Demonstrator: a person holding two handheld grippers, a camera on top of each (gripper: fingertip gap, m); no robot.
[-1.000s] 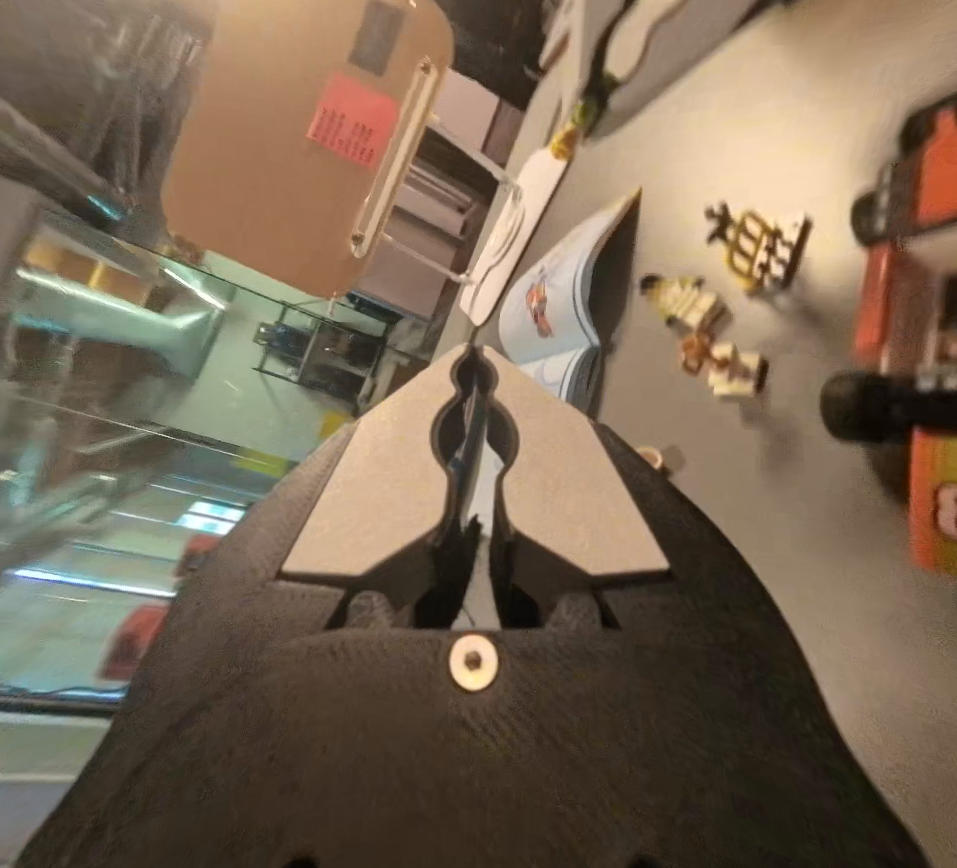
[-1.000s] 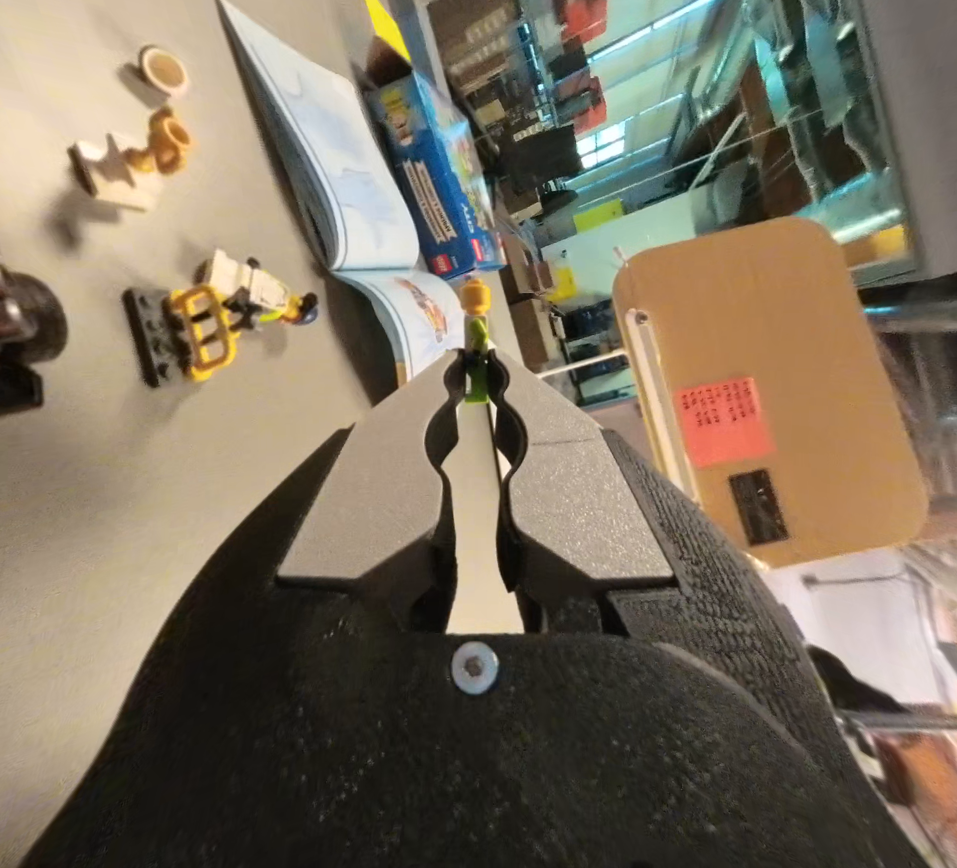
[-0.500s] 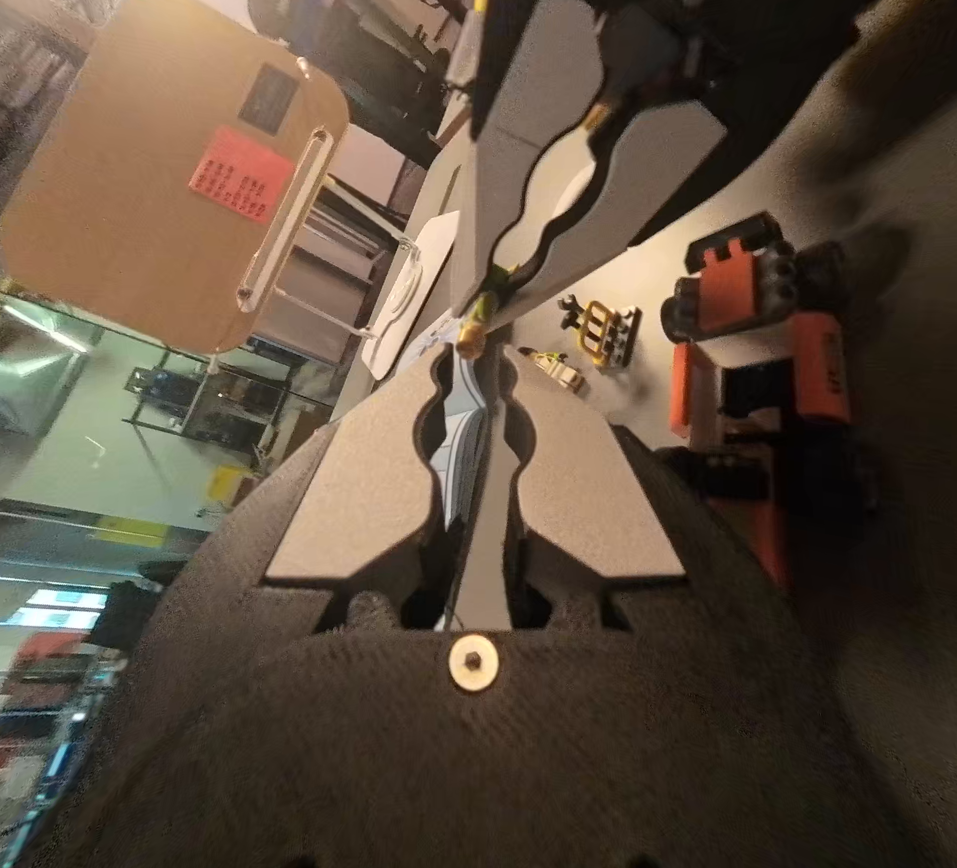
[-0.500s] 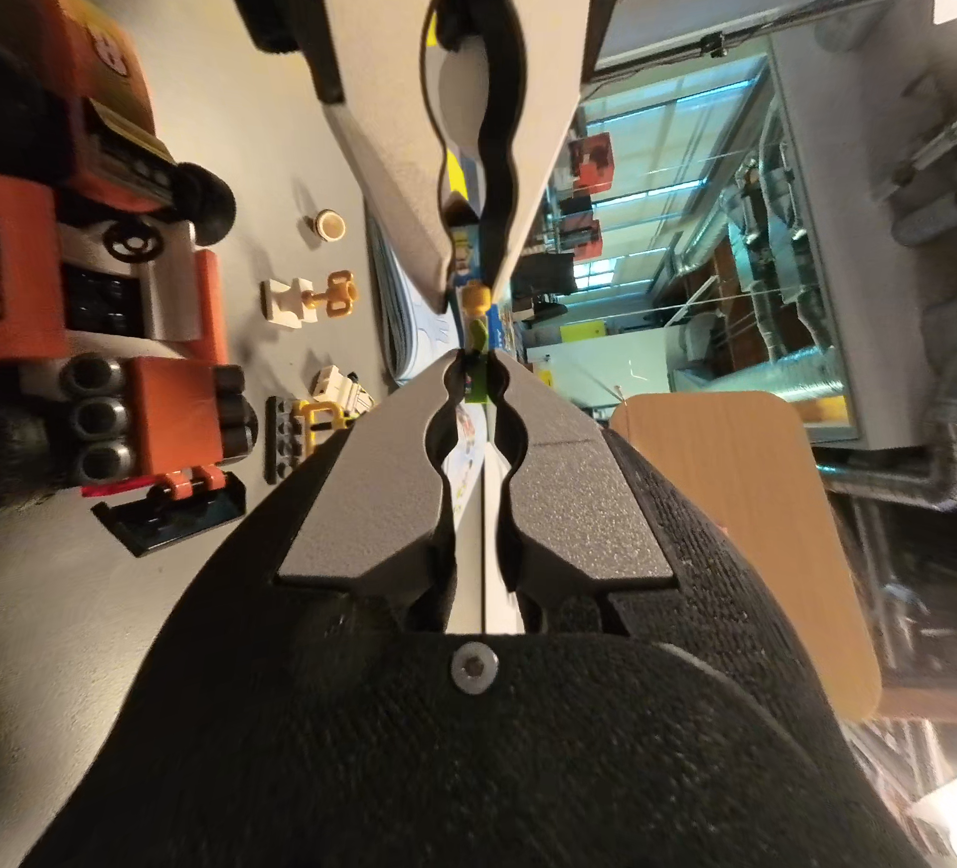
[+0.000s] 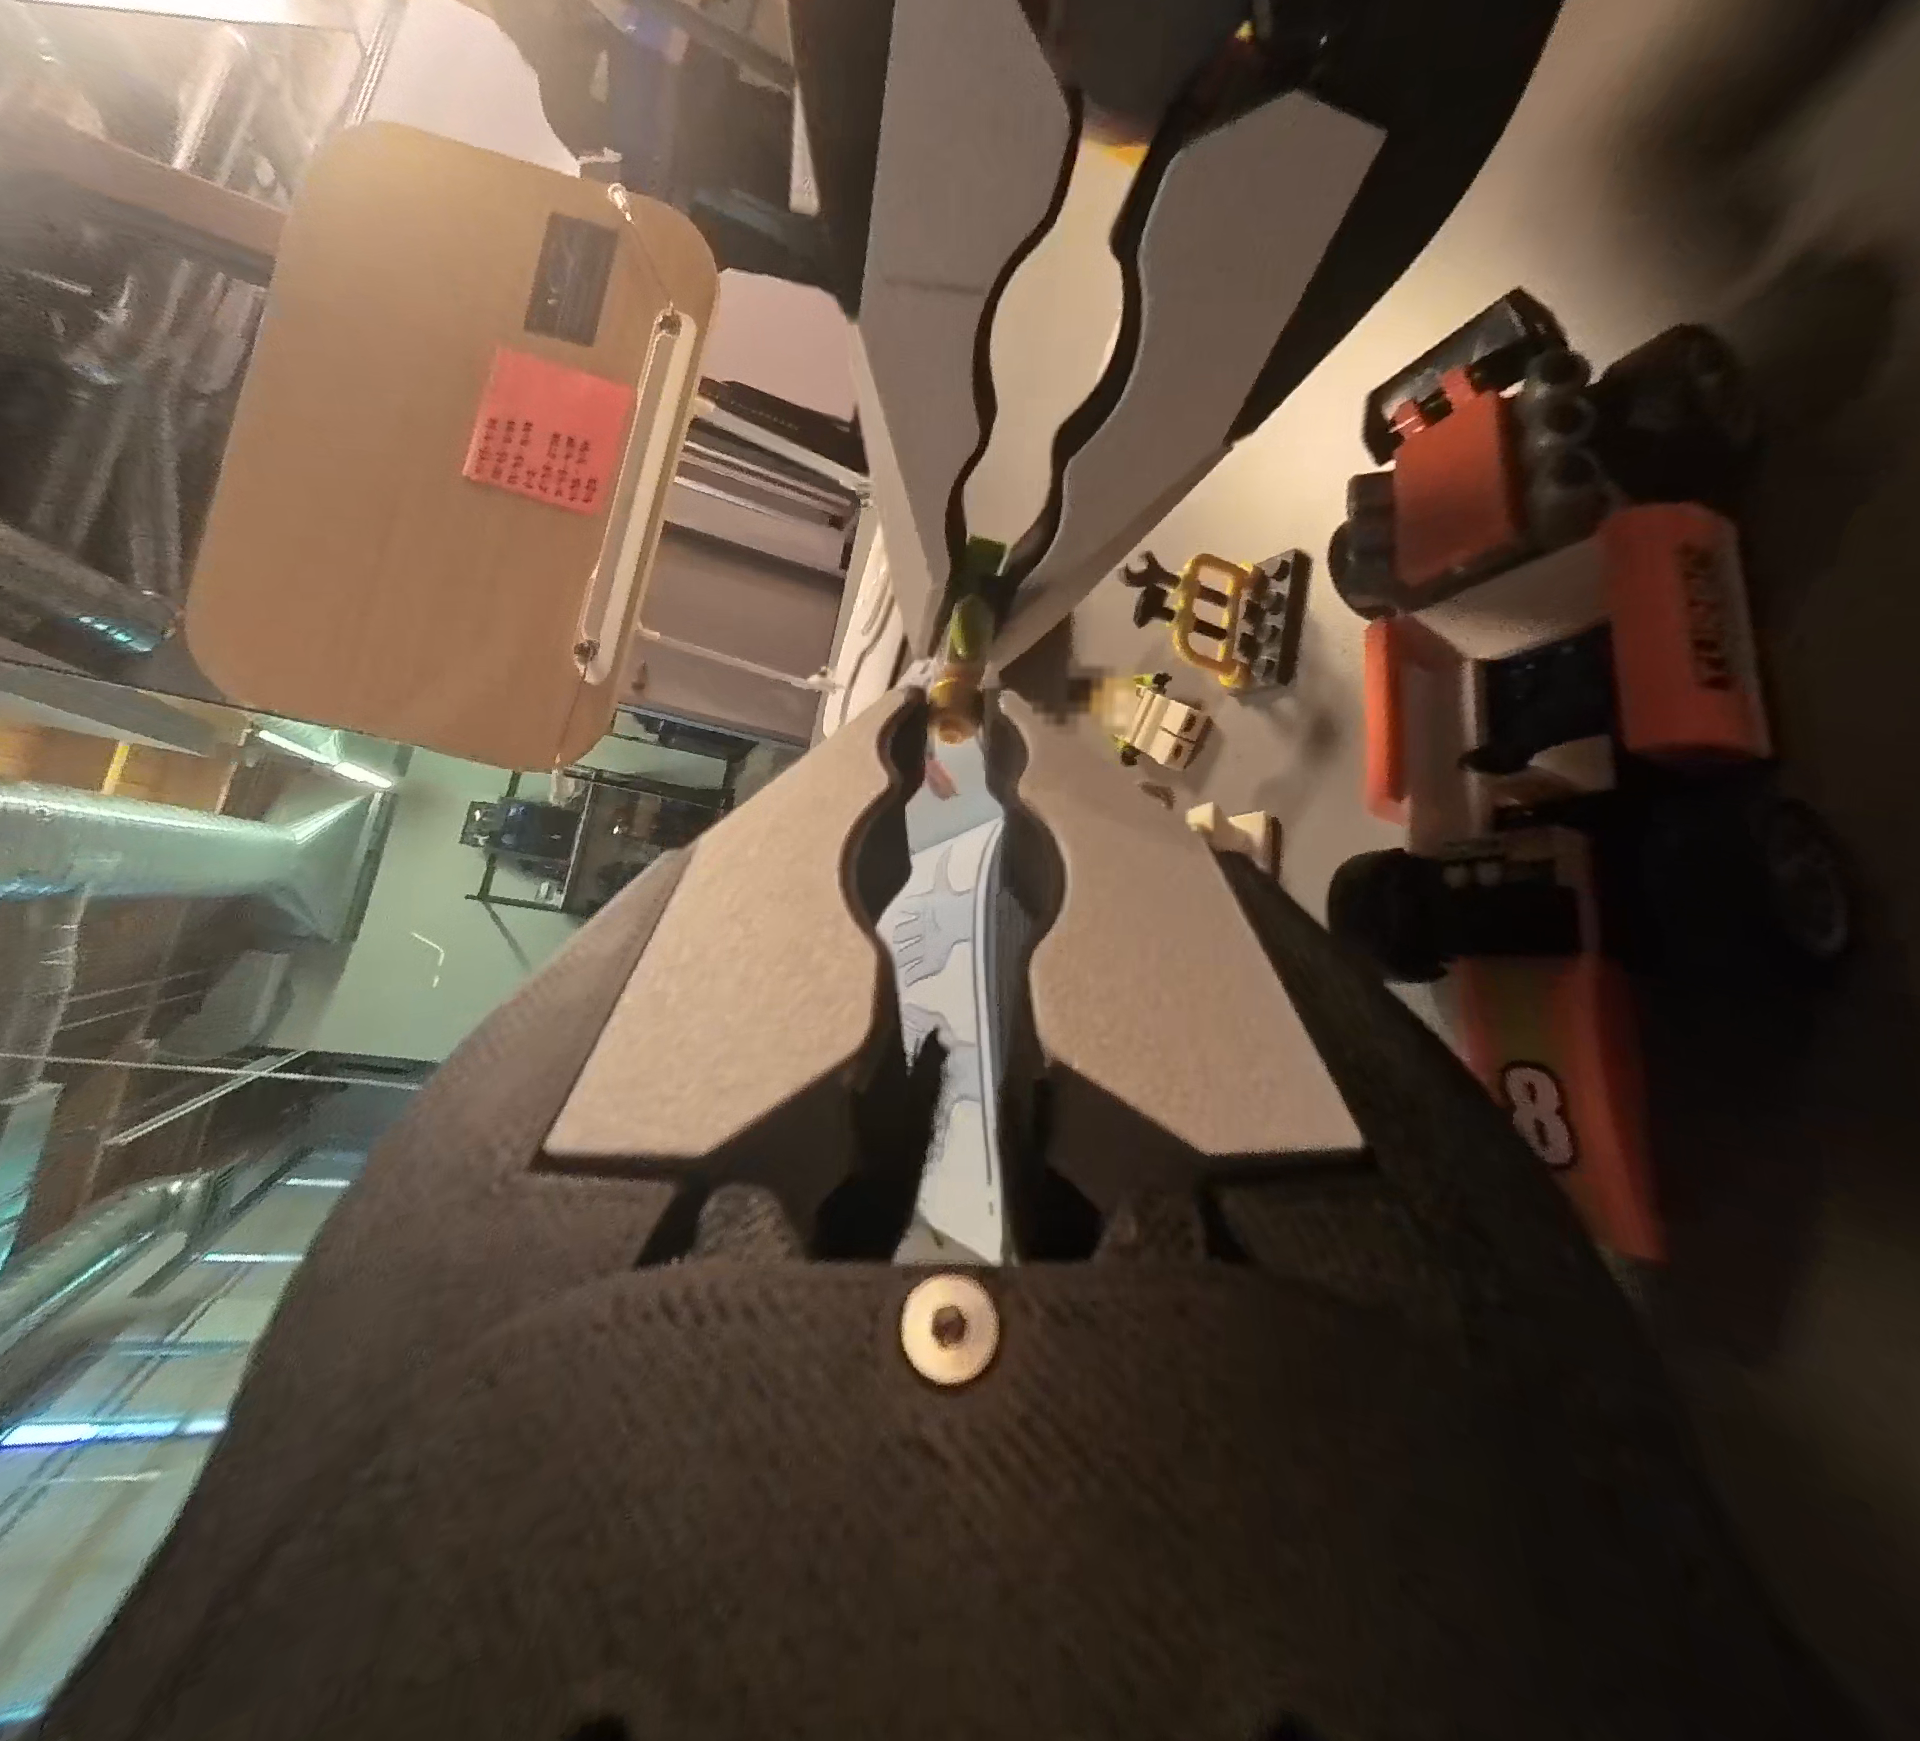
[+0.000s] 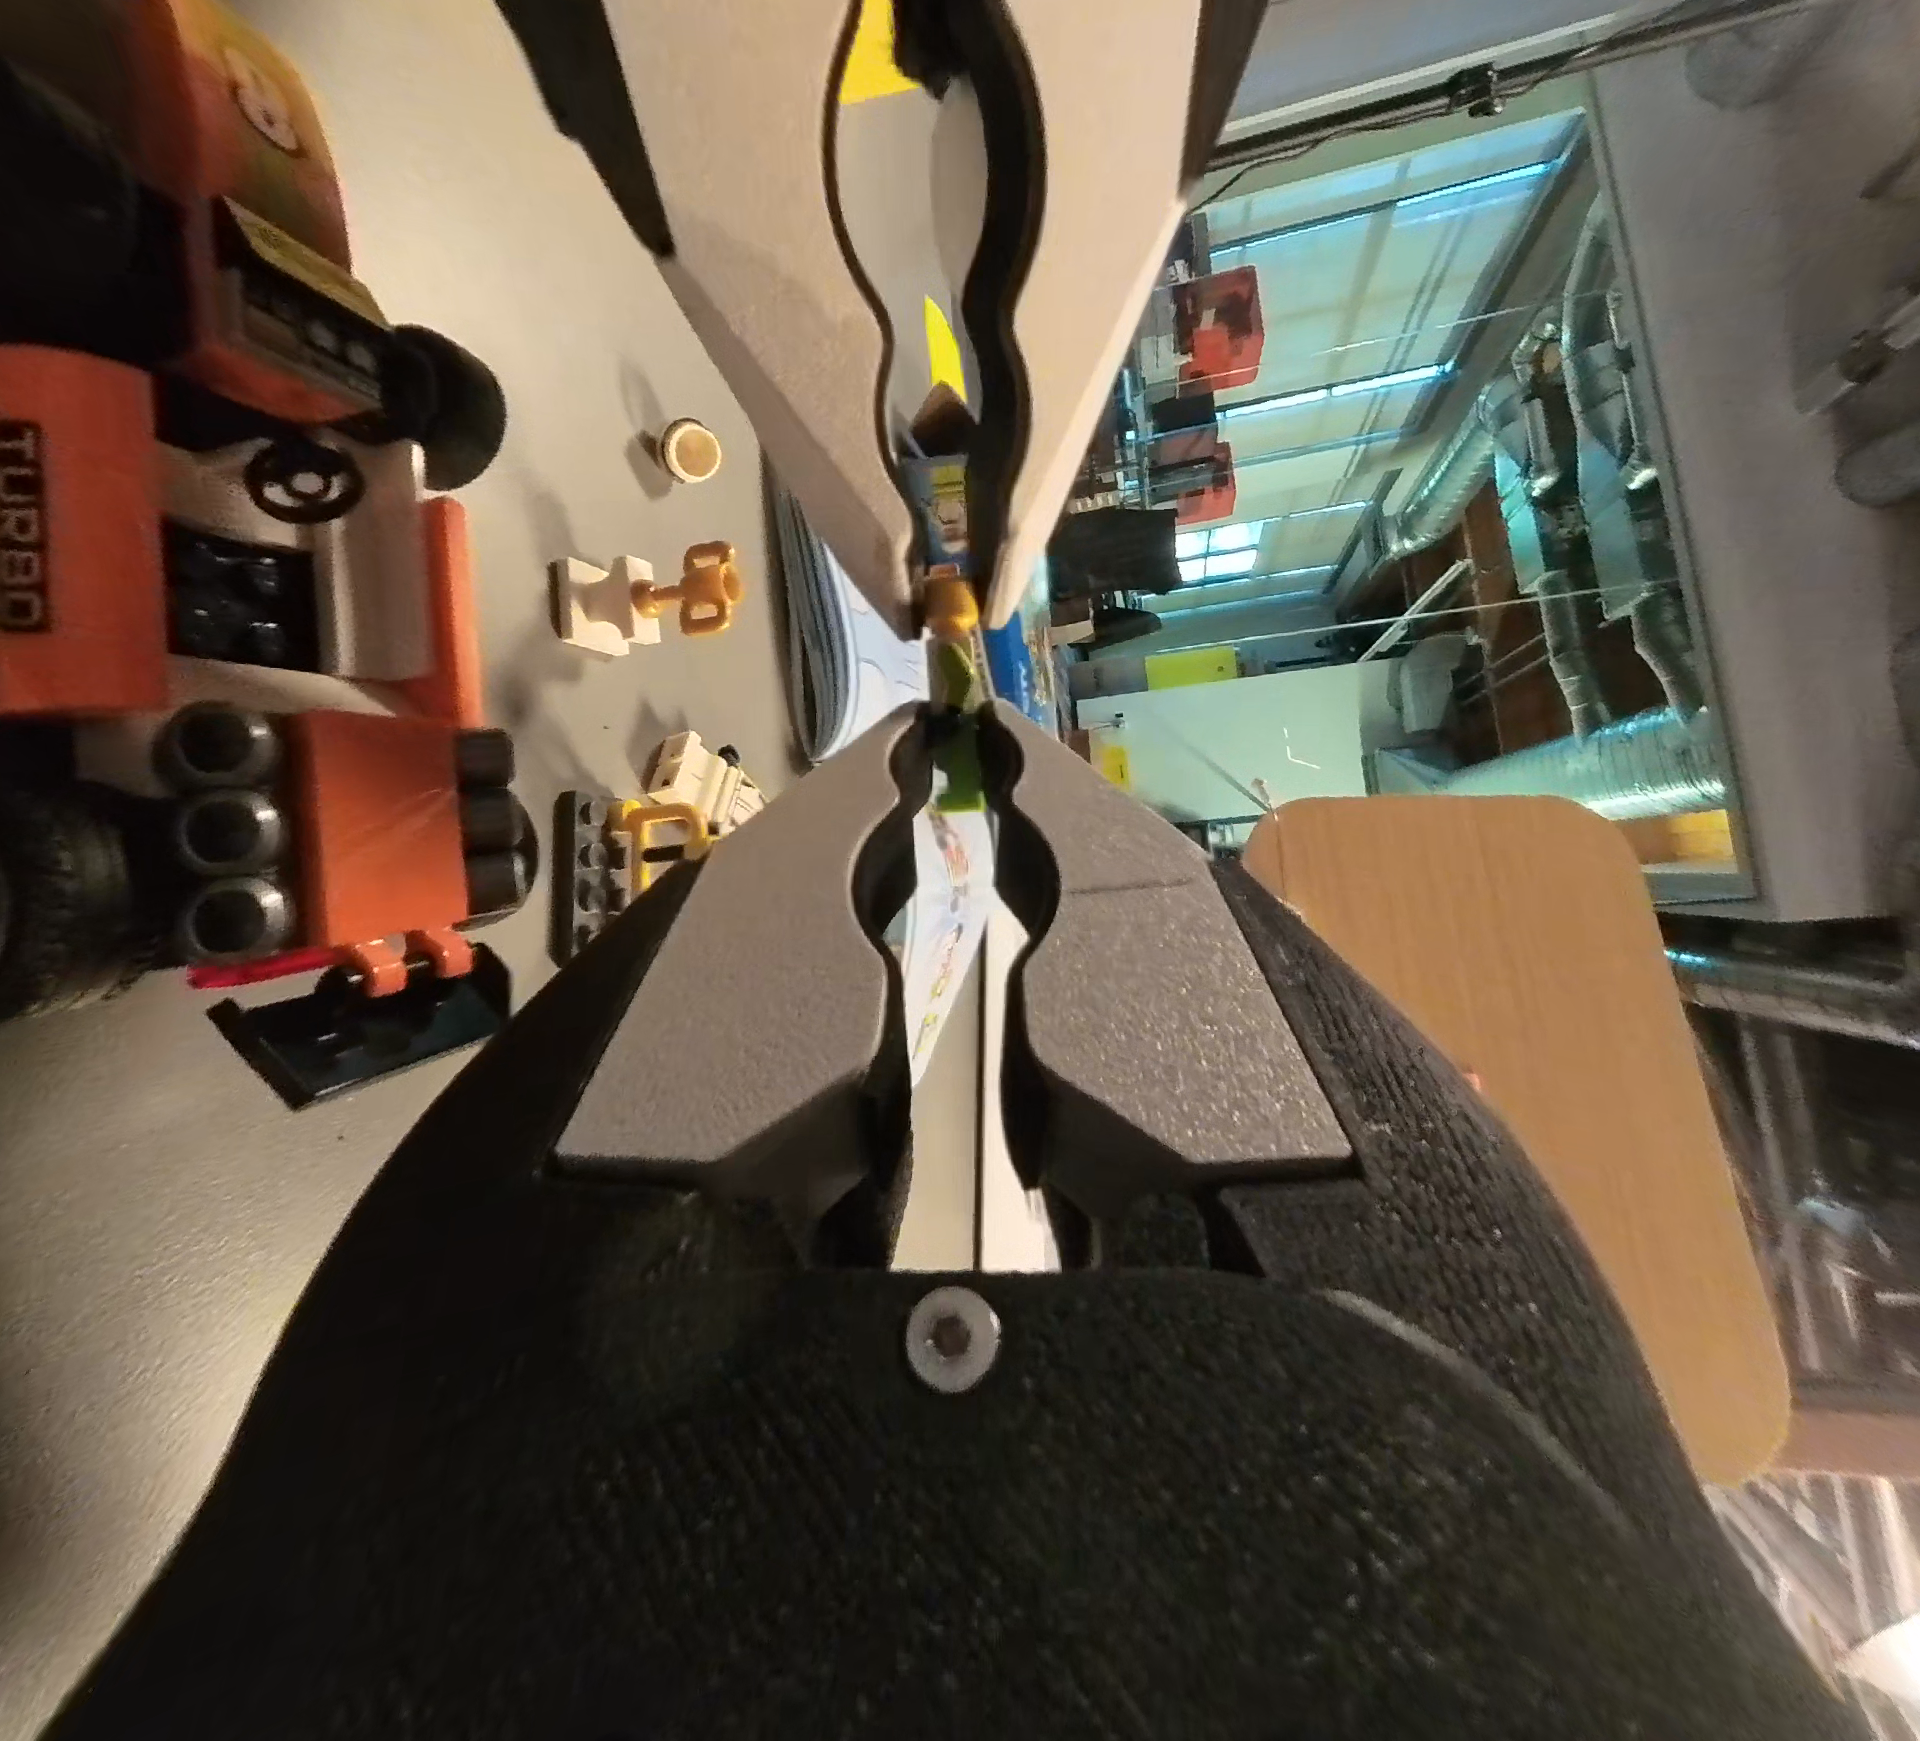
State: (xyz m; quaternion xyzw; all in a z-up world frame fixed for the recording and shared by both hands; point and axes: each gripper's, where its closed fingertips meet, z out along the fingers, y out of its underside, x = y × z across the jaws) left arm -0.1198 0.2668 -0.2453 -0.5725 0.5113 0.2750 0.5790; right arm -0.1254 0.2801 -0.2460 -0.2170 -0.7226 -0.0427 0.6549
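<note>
Green minifigure held in the air between two claws

Legs pinched at 6 o'clock by the right claw; yellow head at 12 between the left claw's tips.

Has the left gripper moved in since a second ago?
Yes. The left gripper, absent from the right wrist view then, now reaches in from the top, tips at the minifigure's head, above the open booklet.

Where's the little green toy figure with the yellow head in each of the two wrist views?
Left wrist view: the green toy figure sits at centre, head toward this view's own fingertips.
Right wrist view: green toy figure at centre, legs between this view's fingertips.
Shared landmark: orange toy truck.
</note>
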